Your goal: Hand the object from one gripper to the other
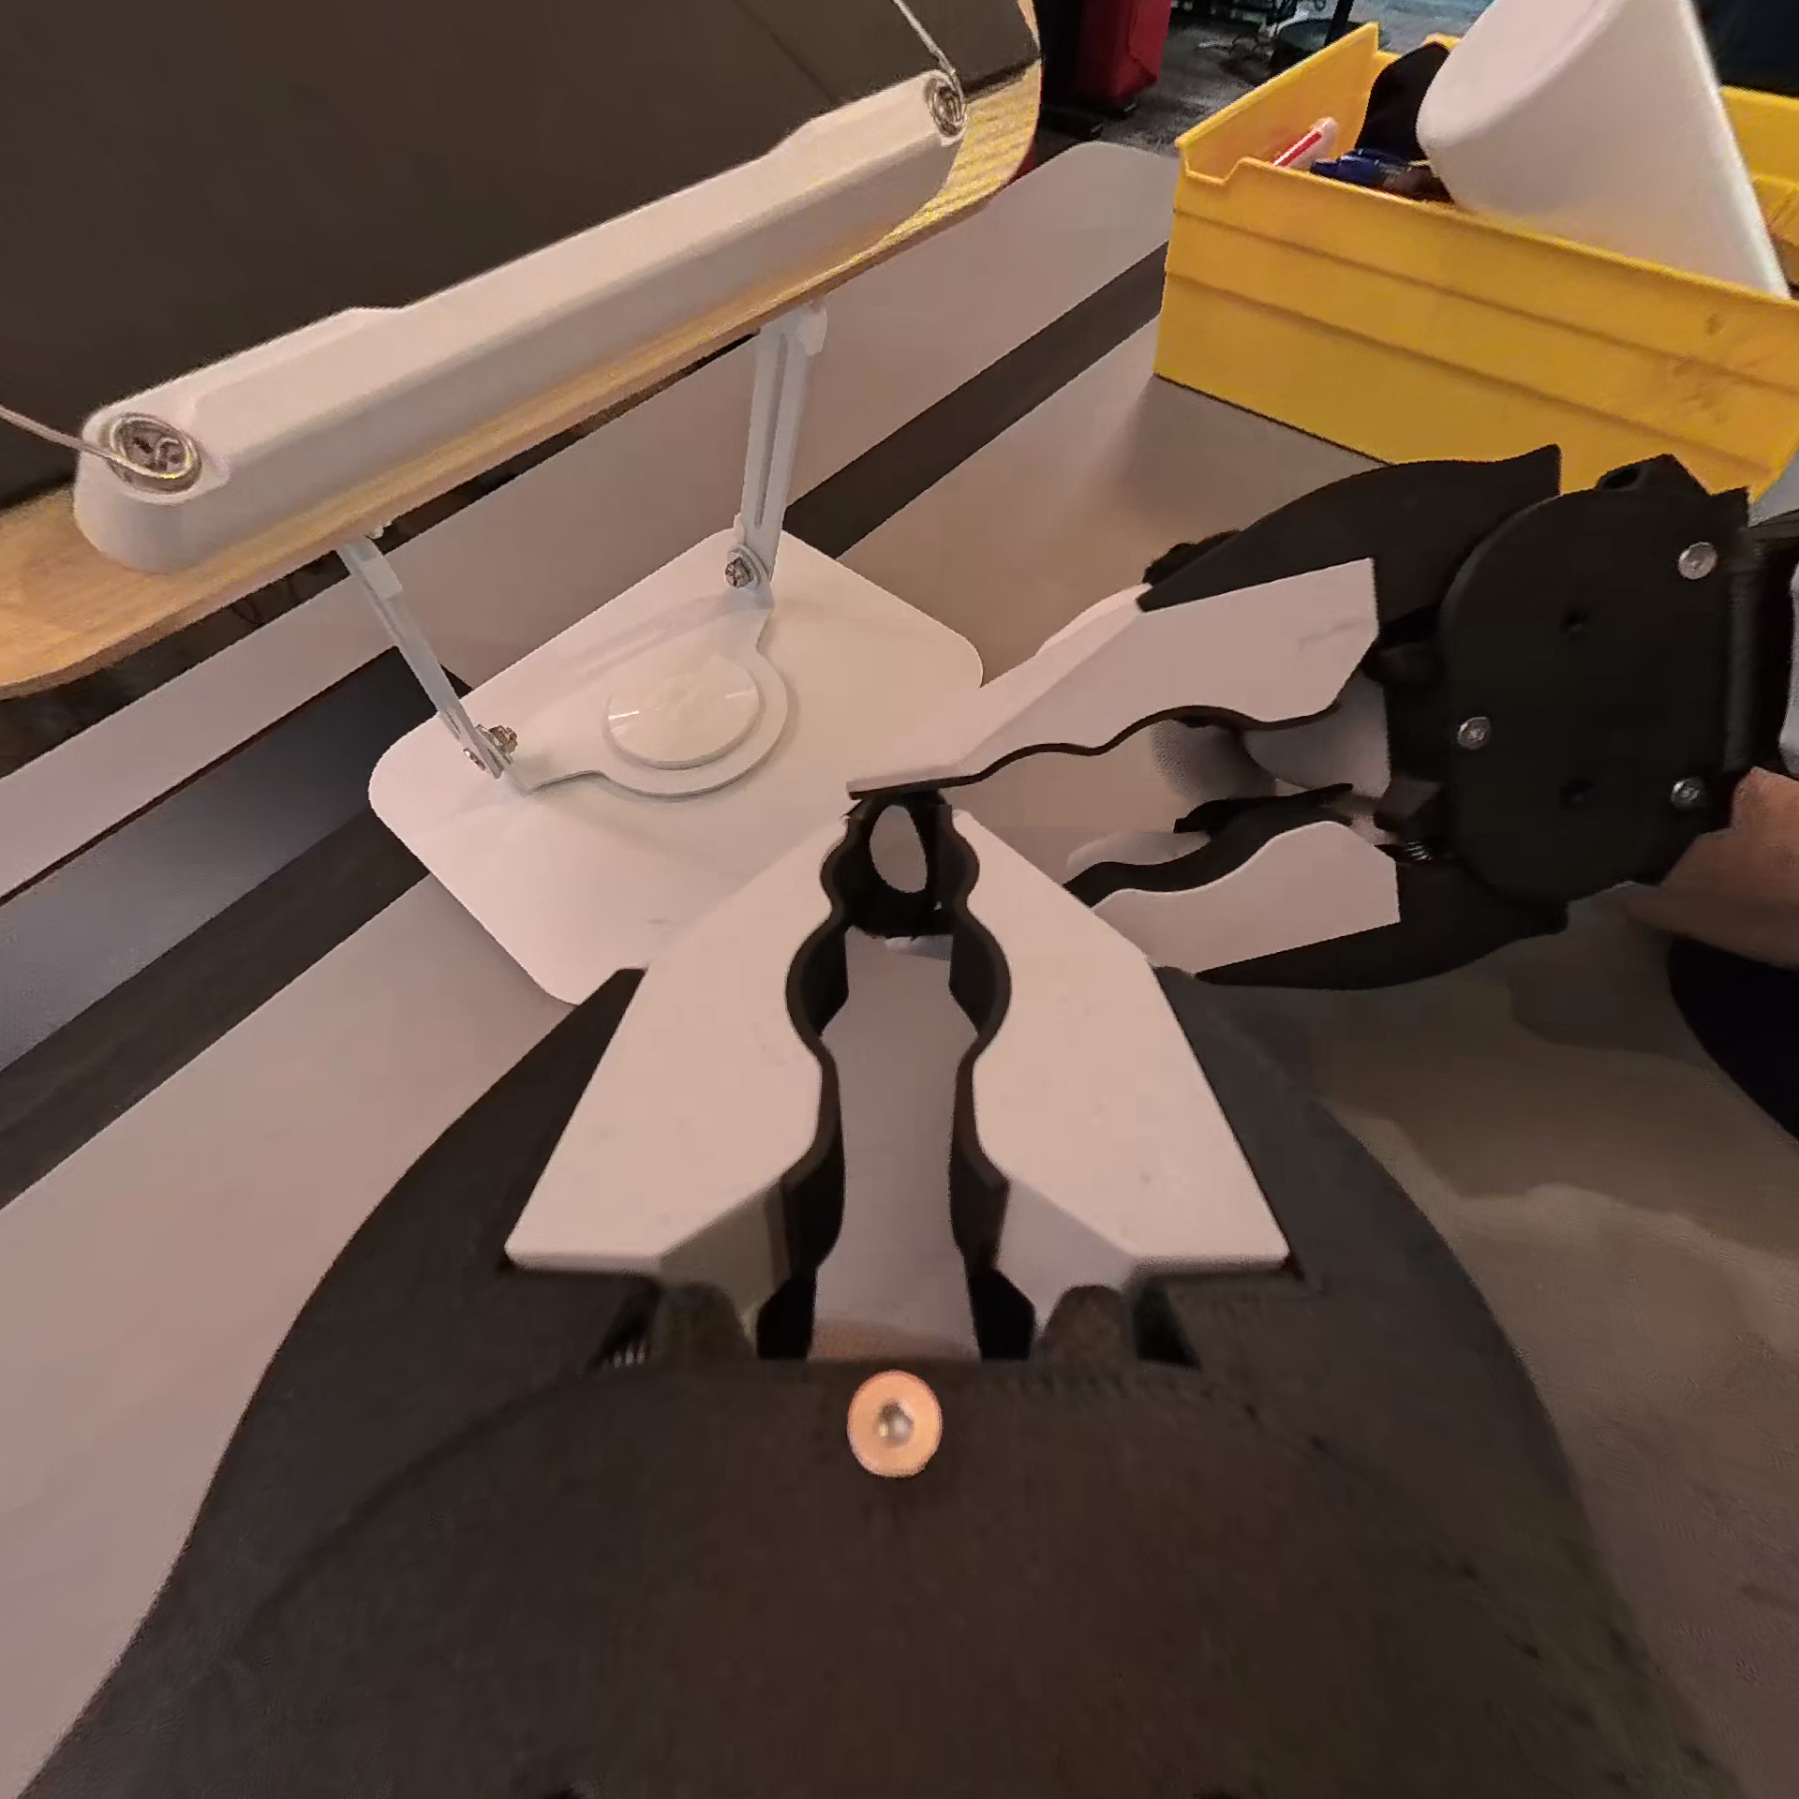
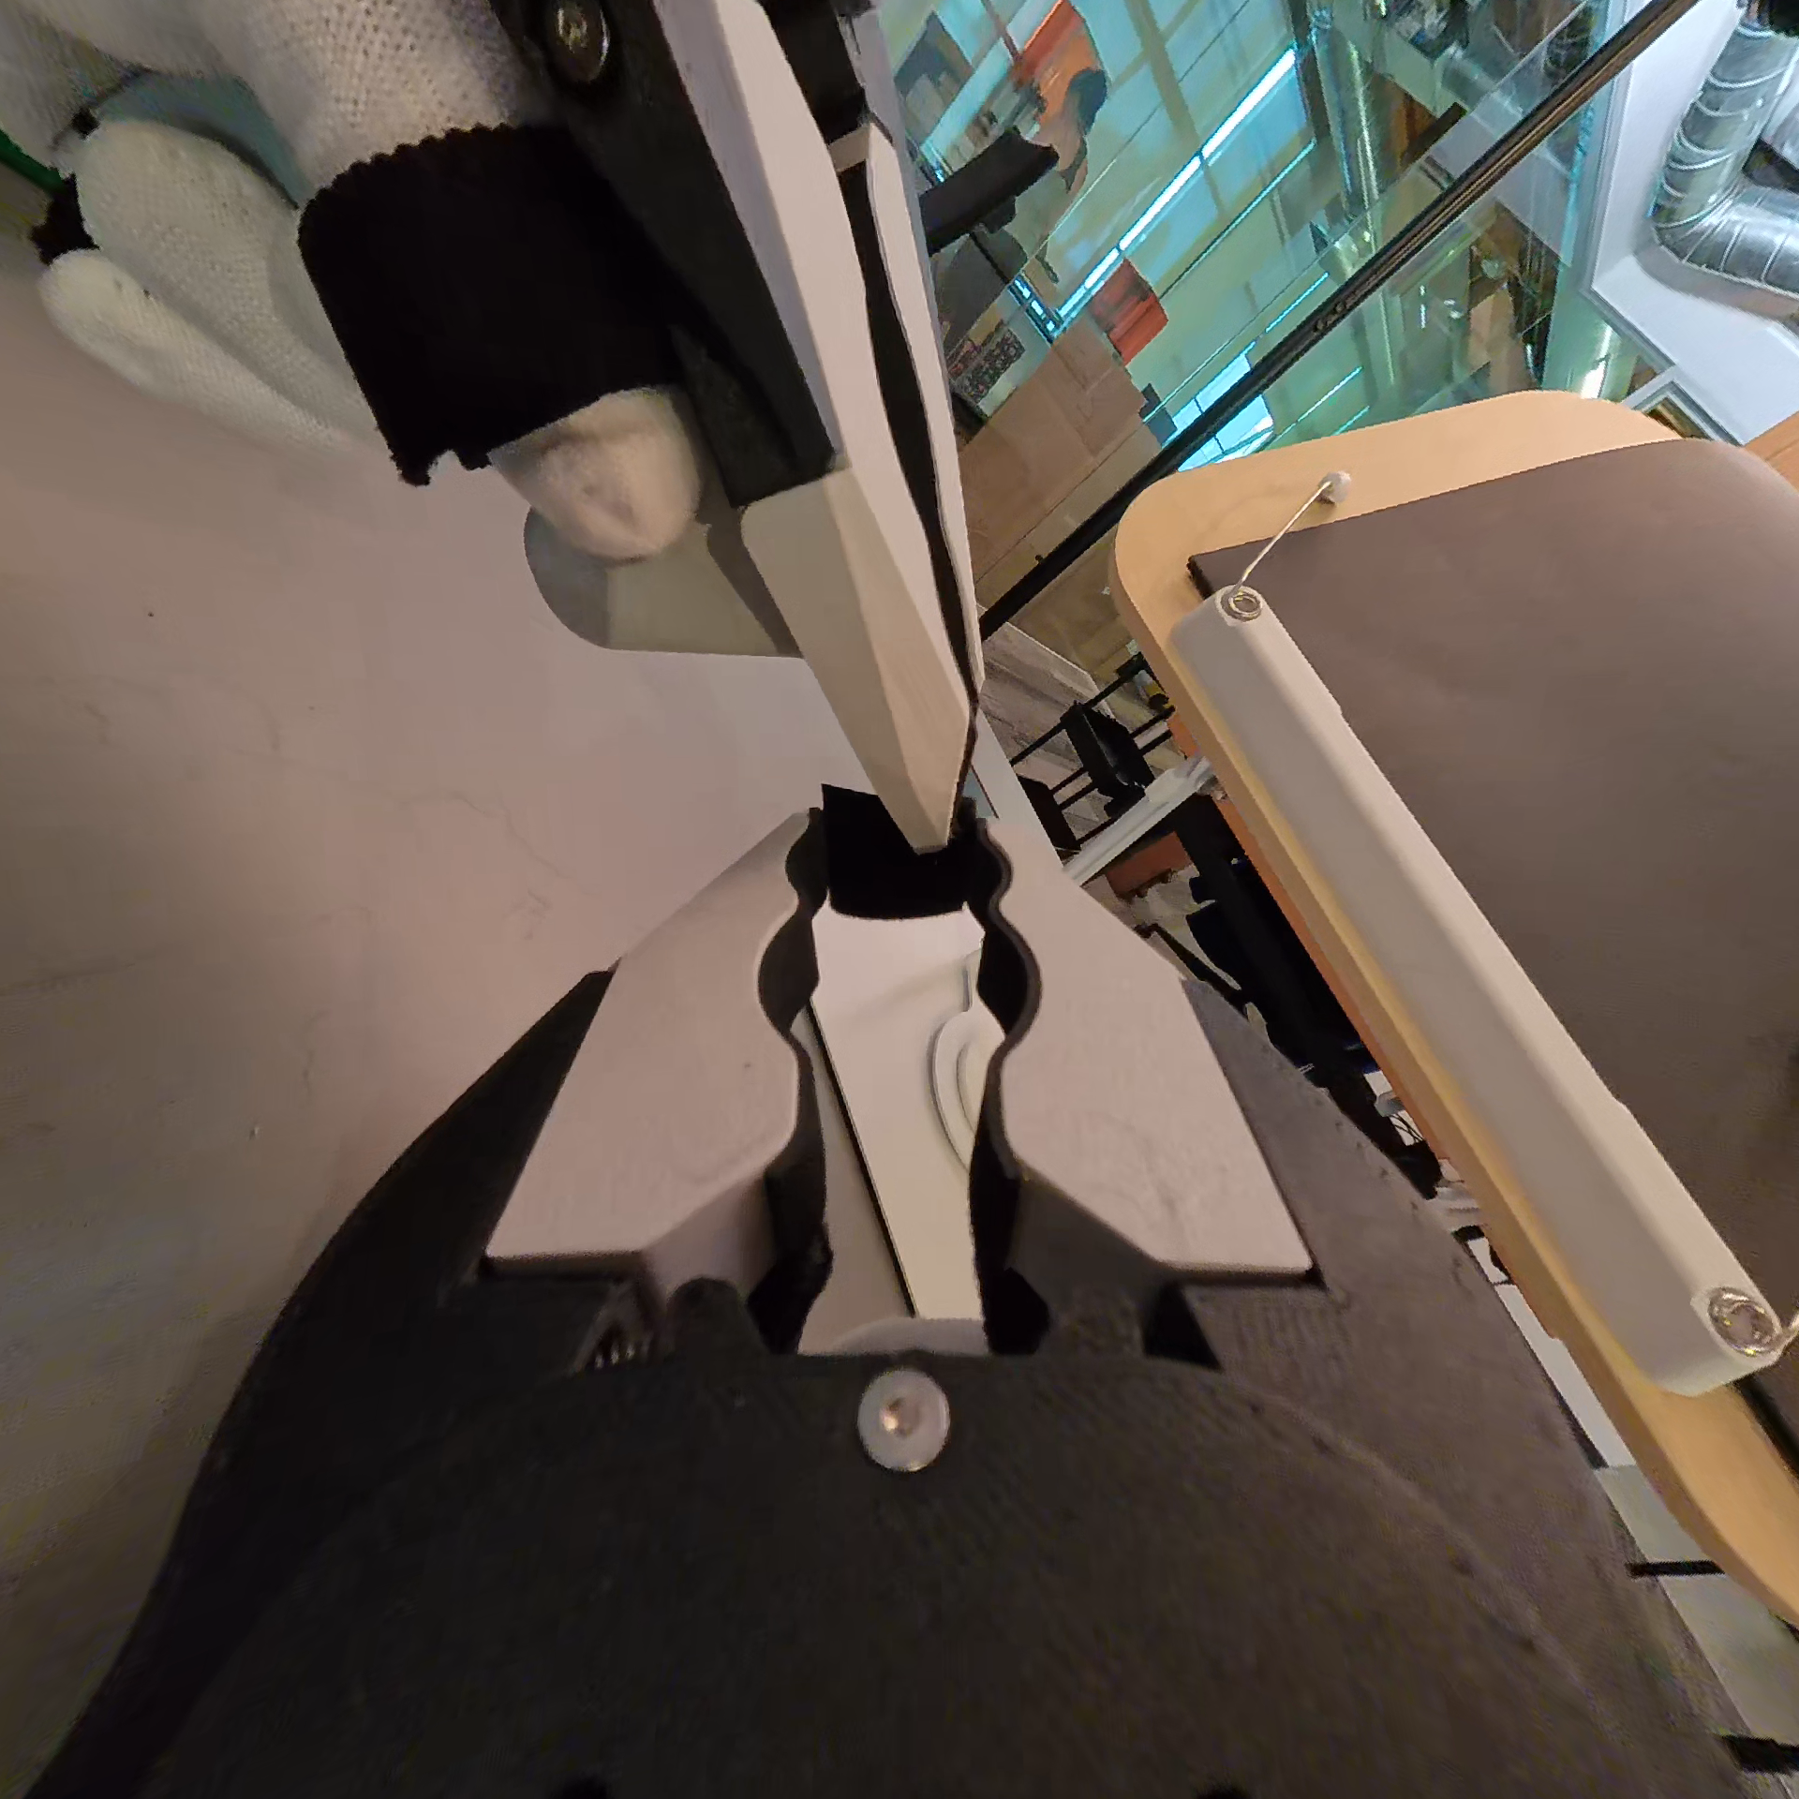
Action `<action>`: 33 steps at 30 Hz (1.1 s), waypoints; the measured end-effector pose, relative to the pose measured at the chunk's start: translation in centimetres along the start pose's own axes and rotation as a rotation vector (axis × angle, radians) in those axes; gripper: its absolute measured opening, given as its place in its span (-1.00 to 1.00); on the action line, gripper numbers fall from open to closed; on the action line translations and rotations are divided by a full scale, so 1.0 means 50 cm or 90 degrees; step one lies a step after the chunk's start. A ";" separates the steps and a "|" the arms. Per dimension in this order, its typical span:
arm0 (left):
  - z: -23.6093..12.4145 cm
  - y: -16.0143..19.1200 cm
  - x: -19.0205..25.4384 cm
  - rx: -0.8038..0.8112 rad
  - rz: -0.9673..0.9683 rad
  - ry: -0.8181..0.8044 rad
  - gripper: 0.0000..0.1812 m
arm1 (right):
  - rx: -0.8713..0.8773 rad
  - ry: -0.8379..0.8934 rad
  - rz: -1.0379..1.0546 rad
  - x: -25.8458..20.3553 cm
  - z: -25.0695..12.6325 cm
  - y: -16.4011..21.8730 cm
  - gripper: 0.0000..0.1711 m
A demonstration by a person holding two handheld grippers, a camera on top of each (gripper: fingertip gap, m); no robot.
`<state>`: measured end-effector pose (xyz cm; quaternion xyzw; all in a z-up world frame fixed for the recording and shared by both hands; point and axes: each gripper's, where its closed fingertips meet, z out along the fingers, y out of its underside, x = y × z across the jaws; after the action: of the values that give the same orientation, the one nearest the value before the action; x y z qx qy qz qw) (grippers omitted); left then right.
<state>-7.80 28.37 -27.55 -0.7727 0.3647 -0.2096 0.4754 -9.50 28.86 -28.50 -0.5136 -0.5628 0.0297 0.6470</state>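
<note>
A small black ring (image 1: 900,866) sits between the fingertips of my left gripper (image 1: 900,837), which is shut on it just above the table. My right gripper (image 1: 964,832) reaches in from the right. Its upper finger (image 1: 1119,681) lies over the ring and its lower finger (image 1: 1246,886) passes behind my left finger. In the right wrist view the ring (image 2: 891,876) fills the gap between my right gripper's tips (image 2: 896,857), which close on it. The left gripper (image 2: 939,837) comes down from above, its tip on the ring's top edge.
A white stand (image 1: 681,720) just beyond the grippers carries a tilted wooden board (image 1: 117,604) with a white bar (image 1: 487,321). A yellow bin (image 1: 1460,321) of items and a white cone (image 1: 1597,127) stand at the back right. A white-gloved hand (image 2: 195,243) holds the left gripper. The grippers are tip to tip, or close to it.
</note>
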 end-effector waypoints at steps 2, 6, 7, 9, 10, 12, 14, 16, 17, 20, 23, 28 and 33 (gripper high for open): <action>-0.001 -0.001 0.000 0.002 -0.001 0.002 -0.86 | 0.002 0.000 0.002 0.000 0.000 -0.001 -0.70; -0.003 -0.008 0.004 0.015 -0.007 0.011 -0.83 | 0.013 0.002 0.013 0.005 -0.004 -0.005 -0.71; -0.004 -0.009 0.004 0.018 -0.009 0.012 -0.83 | 0.015 0.003 0.016 0.006 -0.004 -0.006 -0.72; -0.006 -0.014 0.005 0.026 -0.010 0.017 -0.82 | 0.019 0.003 0.025 0.008 -0.005 -0.007 -0.72; -0.008 -0.017 0.004 0.032 -0.011 0.019 -0.80 | 0.020 0.005 0.029 0.011 -0.006 -0.006 -0.72; -0.016 -0.028 0.004 0.054 -0.011 0.028 -0.76 | 0.026 0.007 0.048 0.017 -0.009 -0.006 -0.73; -0.025 -0.043 0.007 0.084 -0.006 0.038 -0.72 | 0.040 0.002 0.088 0.024 -0.011 -0.007 -0.73; -0.040 -0.066 0.015 0.131 0.020 0.048 -0.71 | 0.068 -0.005 0.165 0.038 -0.017 -0.010 -0.74; -0.045 -0.073 0.015 0.145 0.034 0.044 -0.70 | 0.086 -0.011 0.218 0.048 -0.021 -0.011 -0.74; -0.056 -0.086 0.020 0.181 0.116 0.018 -0.65 | 0.165 -0.087 0.422 0.067 -0.037 -0.015 -0.74; -0.050 -0.077 0.014 0.174 0.269 -0.071 -0.55 | 0.244 -0.183 0.613 0.082 -0.054 -0.020 -0.74; -0.032 -0.061 0.048 0.172 0.449 -0.118 -0.44 | 0.316 -0.306 0.725 0.085 -0.084 -0.040 -0.74; -0.022 -0.057 0.067 0.181 0.525 -0.144 -0.43 | 0.312 -0.430 0.755 0.049 -0.099 -0.051 -0.74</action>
<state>-5.34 25.96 -24.59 -0.5079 0.5556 0.0350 0.6574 -6.25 26.04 -24.21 -0.5357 -0.3356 0.6578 0.4095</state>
